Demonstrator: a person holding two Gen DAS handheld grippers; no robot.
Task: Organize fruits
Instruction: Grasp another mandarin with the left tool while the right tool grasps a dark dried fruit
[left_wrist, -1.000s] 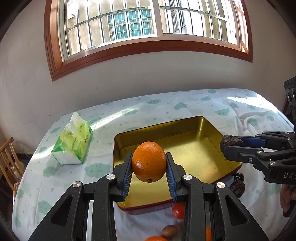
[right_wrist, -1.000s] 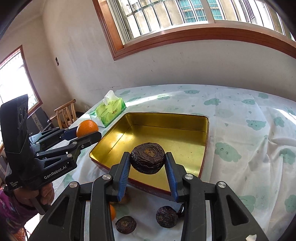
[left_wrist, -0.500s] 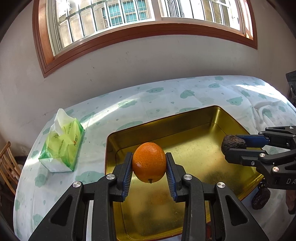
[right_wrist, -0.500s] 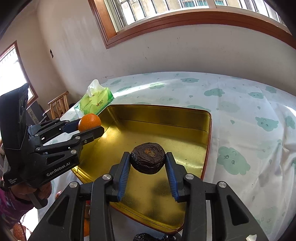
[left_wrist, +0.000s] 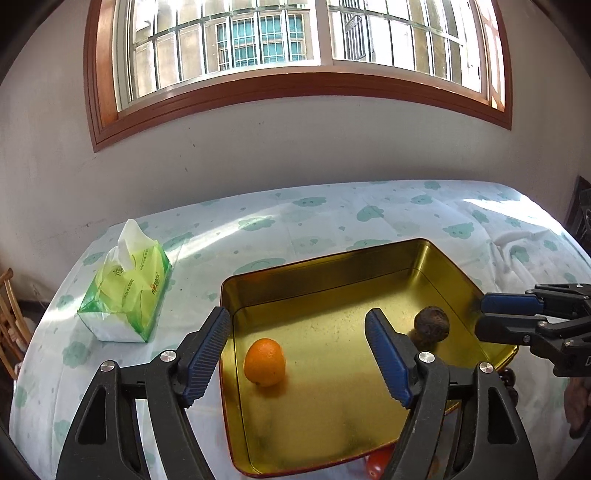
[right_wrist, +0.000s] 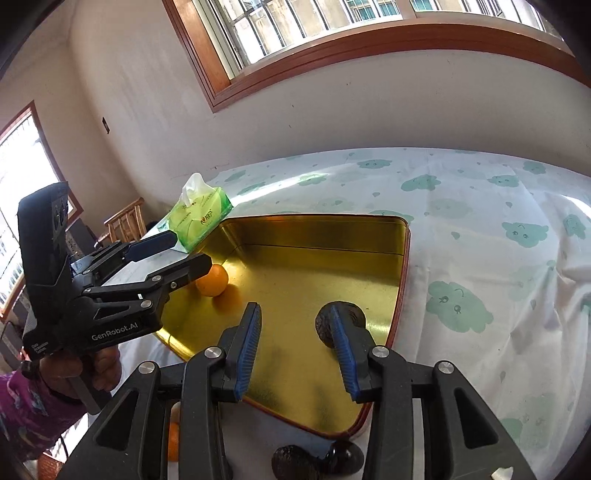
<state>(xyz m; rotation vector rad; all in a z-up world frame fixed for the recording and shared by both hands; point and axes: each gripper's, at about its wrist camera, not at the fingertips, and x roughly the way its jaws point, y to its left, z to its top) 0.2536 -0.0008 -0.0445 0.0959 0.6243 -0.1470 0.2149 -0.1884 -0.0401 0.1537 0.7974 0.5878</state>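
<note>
Both tongs are spread w/ nothing between the pads. Left gripper (left_wrist: 295, 354) hangs over the near-left part of the gold tin tray (left_wrist: 332, 258); the orange (left_wrist: 265, 362) sits on the tray floor just below and between its pads, slightly left of centre. Right gripper (right_wrist: 295, 347) is over the tray's near-right side; the dark wrinkled fruit (right_wrist: 341, 321) lies on the floor right behind its right pad, partly hidden by it.

Next pickups are prob. the loose fruit on the cloth at the tray's near edge, i.e. behind and below both tongs: dark fruits (right_wrist: 295, 461) by the right gripper, an orange piece (right_wrist: 173, 439) nearer the left one, a red fruit (left_wrist: 378, 459) under the tray's near rim. Both need to back off over the rim first; its wall is the main snag. Tissue pack (left_wrist: 125, 291) stands left of the tray, well apart.
</note>
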